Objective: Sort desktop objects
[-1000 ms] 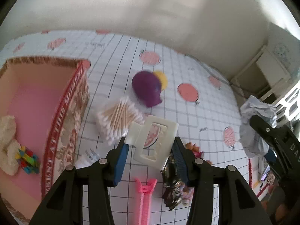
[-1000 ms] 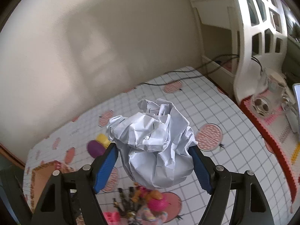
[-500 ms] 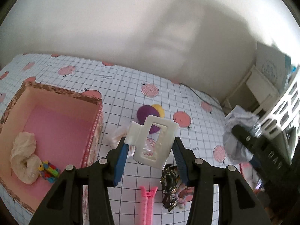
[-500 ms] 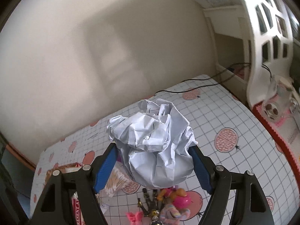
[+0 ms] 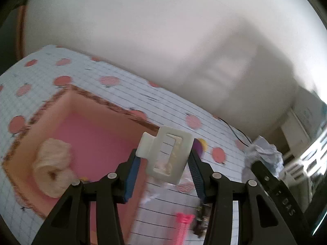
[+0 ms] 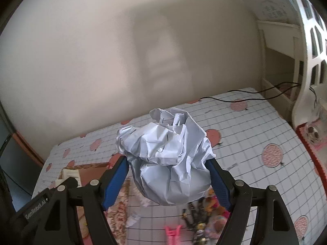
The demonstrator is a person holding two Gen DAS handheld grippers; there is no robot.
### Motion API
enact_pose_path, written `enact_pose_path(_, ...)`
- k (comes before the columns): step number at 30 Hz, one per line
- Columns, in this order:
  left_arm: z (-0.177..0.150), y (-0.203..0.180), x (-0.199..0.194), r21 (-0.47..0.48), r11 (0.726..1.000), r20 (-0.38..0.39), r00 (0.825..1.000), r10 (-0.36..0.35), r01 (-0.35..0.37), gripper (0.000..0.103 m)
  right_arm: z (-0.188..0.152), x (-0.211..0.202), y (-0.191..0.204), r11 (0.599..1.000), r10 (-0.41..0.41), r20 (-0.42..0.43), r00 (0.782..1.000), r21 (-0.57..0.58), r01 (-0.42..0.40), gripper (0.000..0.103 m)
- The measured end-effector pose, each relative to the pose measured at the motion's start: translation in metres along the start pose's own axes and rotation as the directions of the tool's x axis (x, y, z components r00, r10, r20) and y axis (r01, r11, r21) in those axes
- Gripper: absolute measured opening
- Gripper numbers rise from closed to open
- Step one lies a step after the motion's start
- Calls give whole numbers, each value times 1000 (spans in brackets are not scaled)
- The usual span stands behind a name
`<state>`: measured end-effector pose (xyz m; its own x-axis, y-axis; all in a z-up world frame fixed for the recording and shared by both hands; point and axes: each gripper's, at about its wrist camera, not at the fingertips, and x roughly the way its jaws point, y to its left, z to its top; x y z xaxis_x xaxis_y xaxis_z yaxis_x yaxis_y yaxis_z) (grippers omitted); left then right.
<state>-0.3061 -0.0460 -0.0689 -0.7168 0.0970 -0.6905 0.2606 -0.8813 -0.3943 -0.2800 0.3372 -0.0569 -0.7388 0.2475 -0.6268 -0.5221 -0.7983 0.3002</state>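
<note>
Gripping a white hair clip (image 5: pixel 166 156), the left gripper (image 5: pixel 163 173) hangs above the right edge of the pink box (image 5: pixel 98 130). The right gripper (image 6: pixel 168 180) clamps a crumpled paper ball (image 6: pixel 165 155), hiding the table behind. The near toys (image 6: pixel 204 214) are blurred, and the pink comb (image 5: pixel 183 227) is cut off.

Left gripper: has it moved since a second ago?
Yes. The left gripper, shut on the white clip, has swung left: the clip was over the cloth beside the pink box, now over its right edge.
</note>
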Motion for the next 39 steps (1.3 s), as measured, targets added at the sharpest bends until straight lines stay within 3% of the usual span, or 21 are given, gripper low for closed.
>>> enact_pose_path(8, 7, 59, -18, -151, 985, 33, 996, 85, -79, 50, -16, 2, 48, 993, 90, -21, 996, -80, -92, 79)
enact_pose_path(19, 11, 115, -43, -280, 948, 77, 981, 178, -150, 50, -46, 13, 119, 964, 177, -94, 980, -183, -192, 79)
enact_pose_path(31, 16, 160, -61, -351, 918, 107, 966, 236, -185, 50, -68, 17, 166, 935, 202, -133, 970, -268, -231, 79)
enact_pose_path(39, 16, 165, -56, -354, 919, 91, 972, 219, -174, 50, -77, 26, 182, 924, 193, -173, 966, -298, -238, 79)
